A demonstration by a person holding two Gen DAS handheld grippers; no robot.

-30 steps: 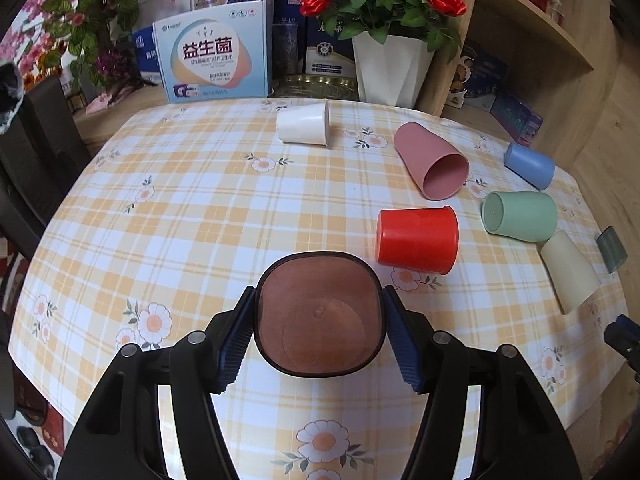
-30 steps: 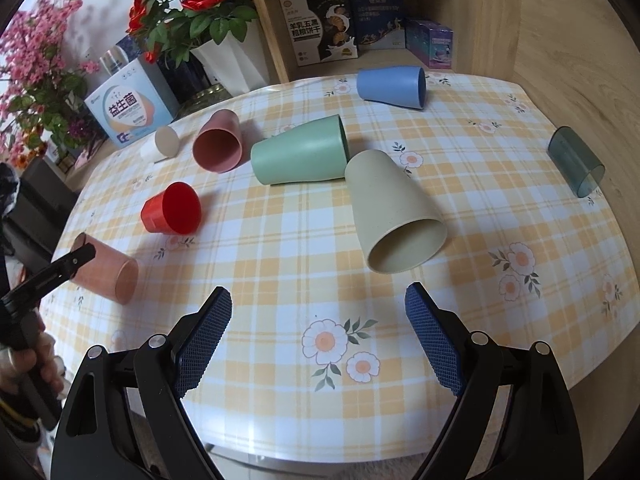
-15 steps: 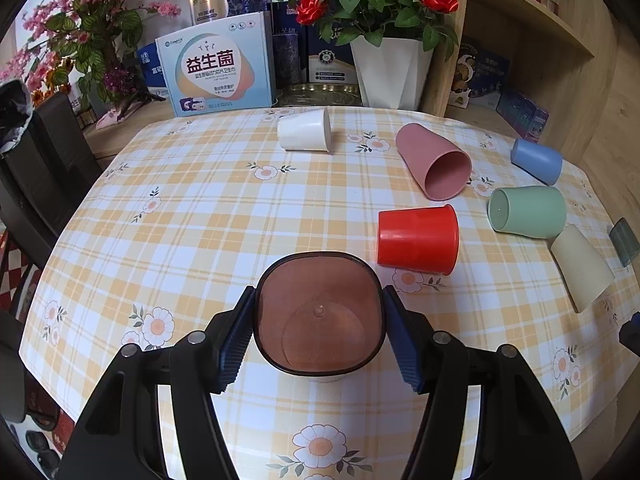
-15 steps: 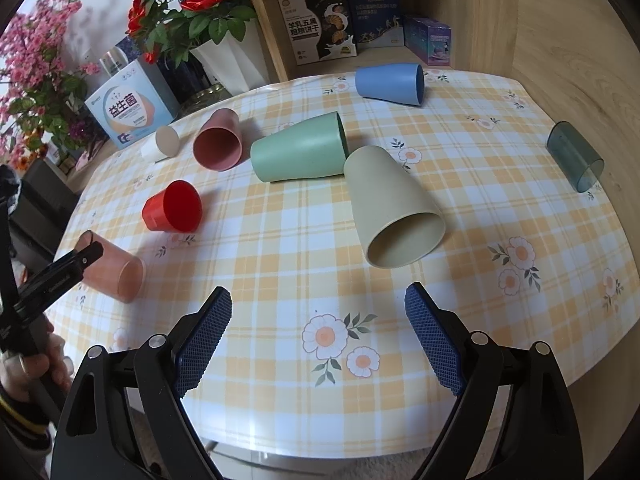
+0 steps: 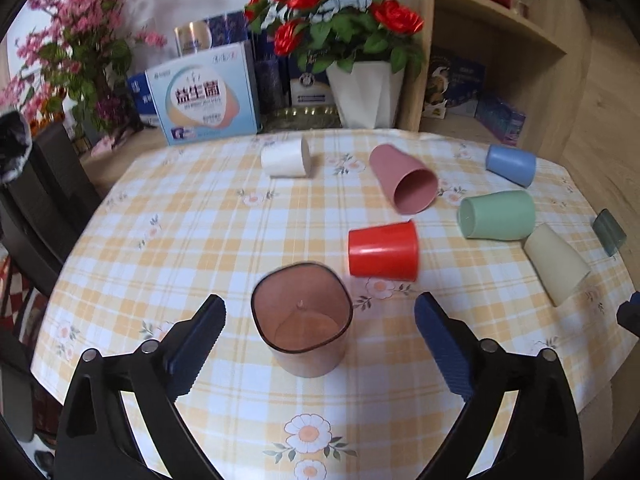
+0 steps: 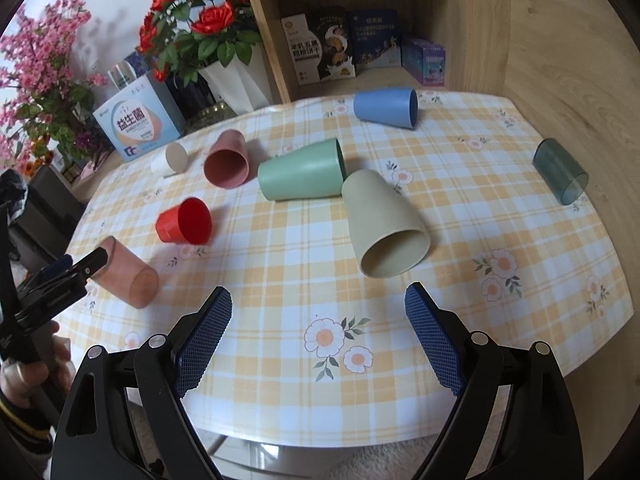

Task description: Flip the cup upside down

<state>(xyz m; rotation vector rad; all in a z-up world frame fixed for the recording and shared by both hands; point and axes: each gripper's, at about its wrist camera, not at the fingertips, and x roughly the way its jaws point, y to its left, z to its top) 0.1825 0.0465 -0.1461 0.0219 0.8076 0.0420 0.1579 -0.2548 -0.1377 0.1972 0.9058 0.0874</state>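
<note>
A translucent pink cup (image 5: 303, 320) stands on the checked tablecloth (image 5: 200, 240) with its base up, tilted slightly. My left gripper (image 5: 316, 340) is open, its fingers wide apart on either side of the cup and not touching it. In the right wrist view the same cup (image 6: 124, 276) sits at the far left beside a left gripper finger (image 6: 86, 264). My right gripper (image 6: 318, 336) is open and empty above the table's near edge, in front of a beige cup (image 6: 384, 228) lying on its side.
Other cups lie on their sides: red (image 5: 382, 250), dusty pink (image 5: 402, 184), white (image 5: 285, 157), green (image 5: 498, 215), blue (image 5: 511, 165), dark grey (image 6: 560, 170). A flower vase (image 5: 366, 92) and boxes (image 5: 204, 100) stand behind the table. A wooden shelf (image 6: 400, 20) is at the right.
My left gripper has opened and let go of the pink cup, which now stands free on the table. The gripper has drawn back a little. My right gripper has stayed open and nearly still.
</note>
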